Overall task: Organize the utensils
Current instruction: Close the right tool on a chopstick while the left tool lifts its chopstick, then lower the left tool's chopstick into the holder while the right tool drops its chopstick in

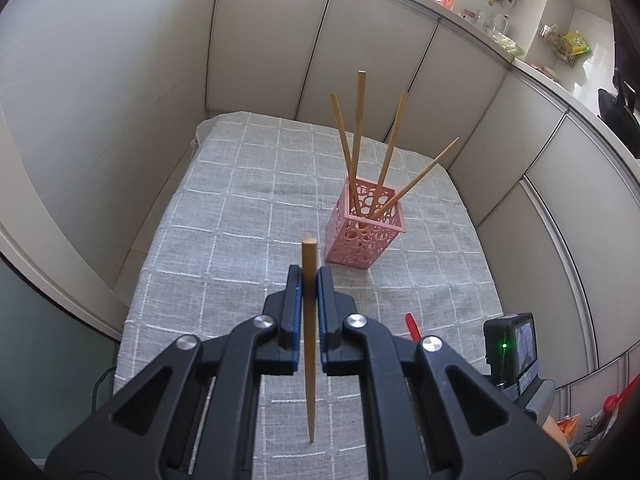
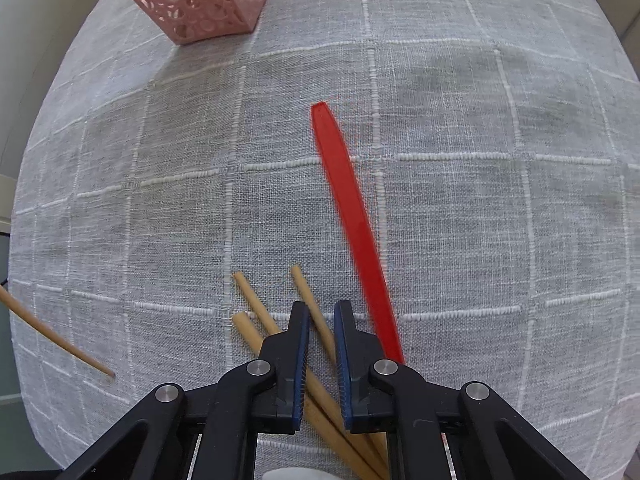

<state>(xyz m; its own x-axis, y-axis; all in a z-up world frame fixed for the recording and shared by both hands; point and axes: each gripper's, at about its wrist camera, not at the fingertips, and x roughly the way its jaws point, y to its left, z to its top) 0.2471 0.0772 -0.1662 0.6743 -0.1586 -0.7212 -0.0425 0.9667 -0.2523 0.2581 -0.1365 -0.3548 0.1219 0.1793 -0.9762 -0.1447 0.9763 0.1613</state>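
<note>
Nearby, red utensil (image 2: 352, 224) beside loose chopsticks (image 2: 256, 312), pink holder (image 2: 200, 0).

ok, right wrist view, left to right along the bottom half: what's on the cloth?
Stray chopstick at the left edge → chopstick lying left of the gripper → chopstick between the right gripper's fingers → red handle.
</note>
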